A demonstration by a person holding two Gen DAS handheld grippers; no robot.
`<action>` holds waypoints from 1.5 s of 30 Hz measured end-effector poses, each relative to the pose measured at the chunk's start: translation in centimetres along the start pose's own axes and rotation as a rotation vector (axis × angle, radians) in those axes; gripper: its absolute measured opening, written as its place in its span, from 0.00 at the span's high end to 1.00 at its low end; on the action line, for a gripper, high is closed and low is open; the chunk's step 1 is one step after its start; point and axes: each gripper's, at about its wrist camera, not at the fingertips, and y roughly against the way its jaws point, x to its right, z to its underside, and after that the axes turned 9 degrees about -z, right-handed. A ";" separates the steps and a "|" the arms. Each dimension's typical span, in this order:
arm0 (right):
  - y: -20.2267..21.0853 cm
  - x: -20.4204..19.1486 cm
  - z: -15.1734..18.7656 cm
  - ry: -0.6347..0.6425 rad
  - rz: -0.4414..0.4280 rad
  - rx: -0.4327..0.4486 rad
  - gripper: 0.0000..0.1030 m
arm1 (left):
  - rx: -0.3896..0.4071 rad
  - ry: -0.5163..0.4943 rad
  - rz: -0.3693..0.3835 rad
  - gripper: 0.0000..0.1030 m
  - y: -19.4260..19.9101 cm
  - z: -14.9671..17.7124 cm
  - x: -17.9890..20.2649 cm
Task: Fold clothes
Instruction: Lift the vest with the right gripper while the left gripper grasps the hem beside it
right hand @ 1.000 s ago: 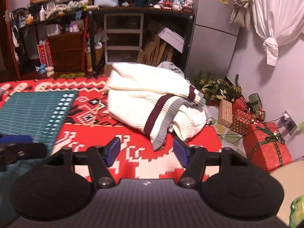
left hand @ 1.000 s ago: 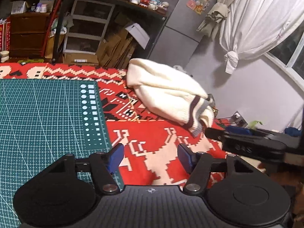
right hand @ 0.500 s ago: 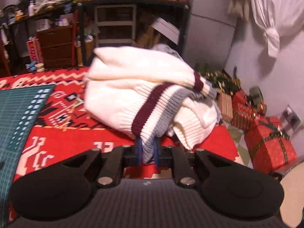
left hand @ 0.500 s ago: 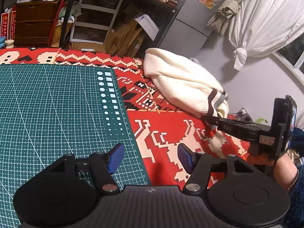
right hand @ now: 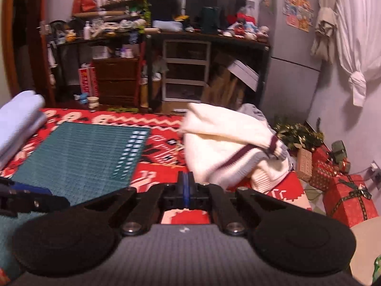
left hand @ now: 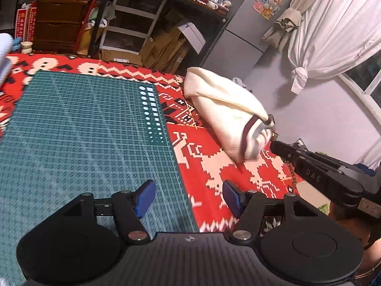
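**Left and right wrist views.** Your left claw (left hand: 188, 197) stood open and empty, its blue pads (left hand: 144, 199) spread above the right edge of the green cutting mat (left hand: 83, 131). Your right claw (right hand: 186, 183) had just finished closing: its pads met face to face, with no cloth visible between them. The cream sweater (left hand: 226, 116), trimmed with maroon and grey stripes, lay bunched on the red patterned cloth (left hand: 214, 166) covering the worktop, to the right of the mat and apart from it. In the left wrist view, the tip of your right claw lay just beside the striped hem; contact could not be determined. A pale folded garment (right hand: 19, 119) rested at the mat's far left.
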 end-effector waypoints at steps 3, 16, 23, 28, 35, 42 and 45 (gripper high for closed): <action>1.6 -1.2 0.8 0.001 0.007 -0.010 1.00 | 0.006 0.007 -0.005 0.41 2.0 0.8 -0.5; 0.8 5.7 2.6 -0.309 0.024 -0.008 0.78 | -0.003 0.017 0.001 0.38 0.0 -0.2 -1.3; -5.1 9.7 2.6 -0.491 -0.025 -0.026 0.62 | -0.044 0.032 -0.022 0.37 -3.4 -0.3 -1.9; -8.8 11.3 2.9 -0.573 -0.048 -0.045 0.58 | -0.068 0.039 -0.044 0.37 -4.6 0.1 -2.4; -8.8 8.5 1.2 -0.440 -0.051 -0.015 0.93 | -0.063 0.038 -0.068 0.37 -3.6 0.0 -2.4; -3.9 2.3 -0.5 -0.282 -0.123 0.006 0.94 | -0.022 0.020 -0.063 0.37 0.7 0.7 -1.9; -1.3 -1.2 -0.4 -0.233 -0.172 -0.011 0.94 | -0.015 0.012 -0.057 0.37 3.0 1.5 -1.7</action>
